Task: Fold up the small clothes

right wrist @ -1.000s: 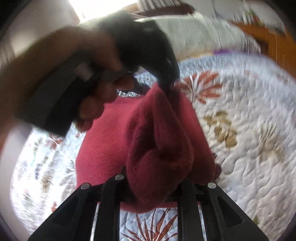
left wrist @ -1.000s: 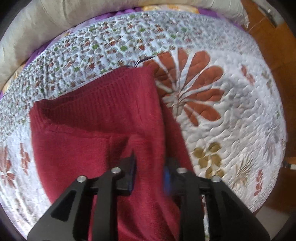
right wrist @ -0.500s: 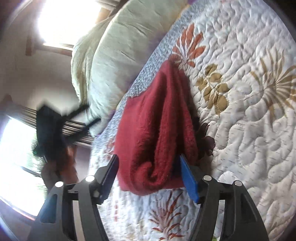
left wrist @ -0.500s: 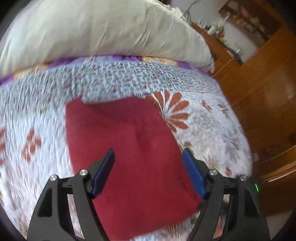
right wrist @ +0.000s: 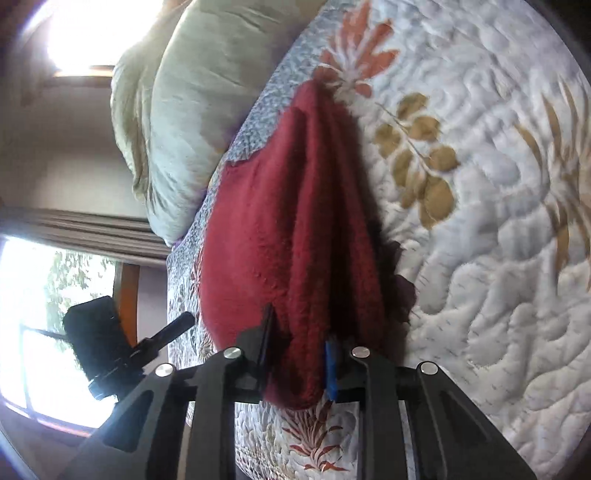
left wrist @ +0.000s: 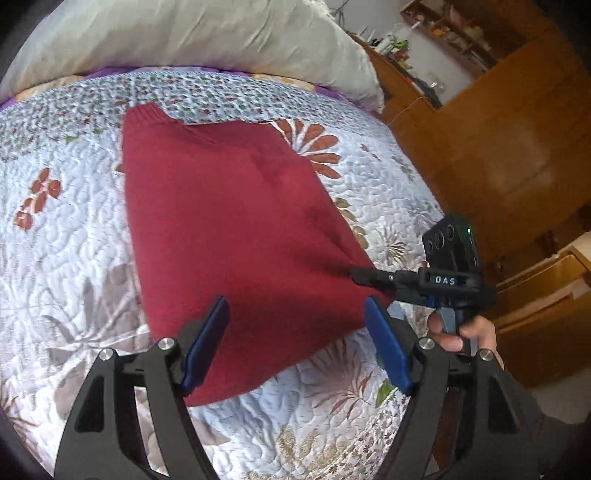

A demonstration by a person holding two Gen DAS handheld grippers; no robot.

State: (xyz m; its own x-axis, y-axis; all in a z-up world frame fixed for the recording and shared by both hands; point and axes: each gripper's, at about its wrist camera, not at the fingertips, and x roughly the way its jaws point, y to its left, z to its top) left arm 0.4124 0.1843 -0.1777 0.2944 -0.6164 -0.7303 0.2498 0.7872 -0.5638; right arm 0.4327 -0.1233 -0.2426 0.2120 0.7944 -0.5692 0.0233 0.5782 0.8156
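With the left tongs (left wrist: 295, 343) spread empty at six o'clock, the right tongs (right wrist: 295, 354) alone pinch the red sweater (left wrist: 236, 236) on the bed (left wrist: 74, 258), so a tug could undo the fold.

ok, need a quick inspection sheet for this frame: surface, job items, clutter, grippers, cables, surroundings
Surface: quilted floral bedspread, lying flat, fairly smooth.
Job's things: one red knit garment, folded, mostly flat on the bedspread; its right edge is lifted and bunched.
Clutter: nothing seen on the bedspread besides the garment.
Grippers: left gripper open, above the garment's near edge, holding nothing. Right gripper shut on the garment's bunched edge.
Cables: a thin cable runs along the wooden furniture; none on the bed.
Surroundings: pale pillow at the head of the bed, wooden cabinets on one side, cluttered shelf, bright window with curtain.
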